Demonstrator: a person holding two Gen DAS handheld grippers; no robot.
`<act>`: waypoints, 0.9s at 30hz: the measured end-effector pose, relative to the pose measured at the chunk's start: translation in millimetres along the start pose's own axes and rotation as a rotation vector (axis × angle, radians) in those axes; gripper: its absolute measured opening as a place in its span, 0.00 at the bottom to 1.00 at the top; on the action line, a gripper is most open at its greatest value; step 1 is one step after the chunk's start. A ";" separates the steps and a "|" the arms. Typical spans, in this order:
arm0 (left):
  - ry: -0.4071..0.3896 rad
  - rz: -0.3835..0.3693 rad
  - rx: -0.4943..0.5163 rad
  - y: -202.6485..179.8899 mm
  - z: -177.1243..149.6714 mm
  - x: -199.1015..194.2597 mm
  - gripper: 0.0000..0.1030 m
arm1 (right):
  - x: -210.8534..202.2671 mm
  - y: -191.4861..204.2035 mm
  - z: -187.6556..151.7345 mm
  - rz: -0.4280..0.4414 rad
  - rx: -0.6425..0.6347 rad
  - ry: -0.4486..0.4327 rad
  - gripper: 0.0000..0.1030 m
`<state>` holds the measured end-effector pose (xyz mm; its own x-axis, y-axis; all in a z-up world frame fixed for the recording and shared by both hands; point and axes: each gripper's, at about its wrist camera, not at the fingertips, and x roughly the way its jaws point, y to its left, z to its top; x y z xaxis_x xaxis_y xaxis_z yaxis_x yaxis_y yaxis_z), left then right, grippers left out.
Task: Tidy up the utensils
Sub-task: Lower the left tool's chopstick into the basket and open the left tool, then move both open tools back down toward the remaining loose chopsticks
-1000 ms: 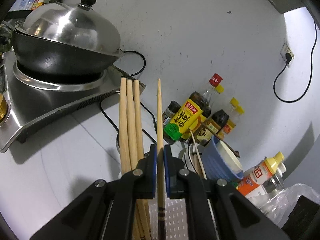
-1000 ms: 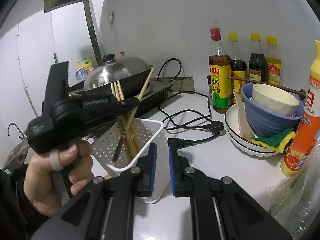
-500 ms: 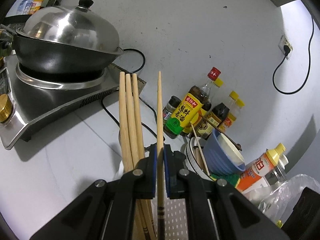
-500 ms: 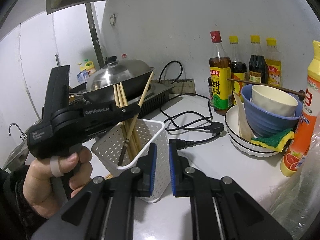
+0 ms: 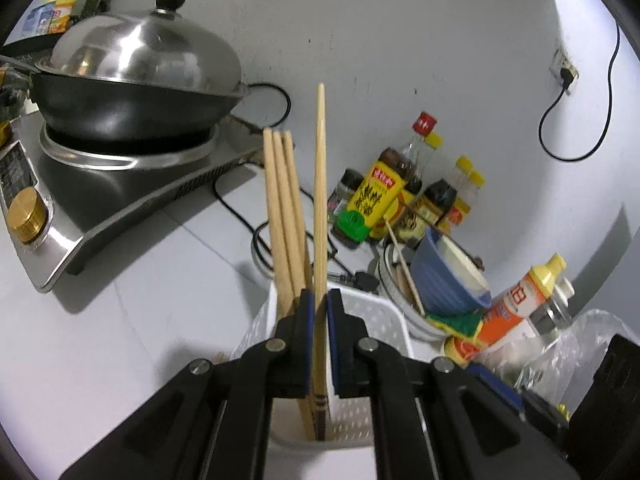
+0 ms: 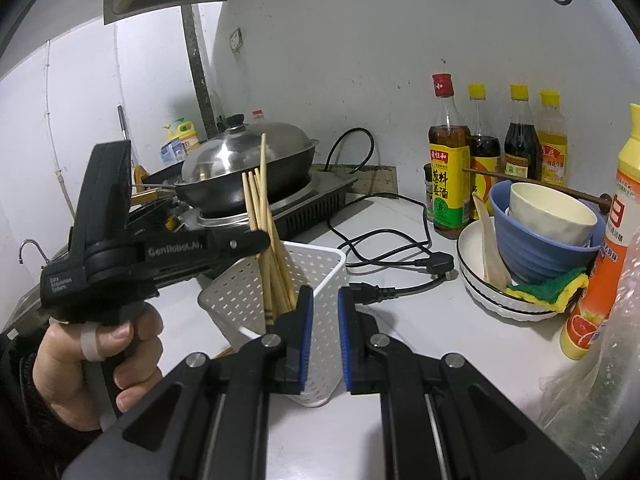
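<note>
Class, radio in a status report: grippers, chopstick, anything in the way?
Left gripper shut on the wooden chopstick, lowered into the white perforated plastic basket. Right gripper shut on the basket's wall. Path clear.

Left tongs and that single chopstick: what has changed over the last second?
The chopstick in the left tongs has swung from a rightward lean to nearly upright, its lower end deeper in the white basket. Nothing was let go: the left tongs stay shut on it. Unchanged: the right tongs on the basket's near wall, three chopsticks inside.
</note>
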<state>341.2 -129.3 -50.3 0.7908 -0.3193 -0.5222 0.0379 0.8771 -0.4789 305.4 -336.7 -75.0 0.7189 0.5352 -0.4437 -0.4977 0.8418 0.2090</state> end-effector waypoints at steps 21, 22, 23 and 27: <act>0.010 -0.059 0.139 0.6 -14.4 -56.0 0.28 | -16.3 31.6 -2.7 -0.070 -0.031 0.031 0.11; 0.005 -0.061 0.148 0.7 -14.9 -60.3 0.30 | -18.0 33.8 -3.0 -0.073 -0.032 0.032 0.13; 0.000 -0.064 0.154 1.5 -15.1 -64.3 0.34 | -19.5 37.1 -3.4 -0.075 -0.035 0.033 0.15; -0.020 -0.064 0.161 7.6 -16.2 -79.1 0.50 | -24.0 50.5 -5.5 -0.078 -0.053 0.038 0.22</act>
<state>269.0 -103.2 -24.1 0.7953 -0.3704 -0.4798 0.1845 0.9020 -0.3904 260.4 -307.4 -58.6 0.7381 0.4644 -0.4895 -0.4665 0.8753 0.1269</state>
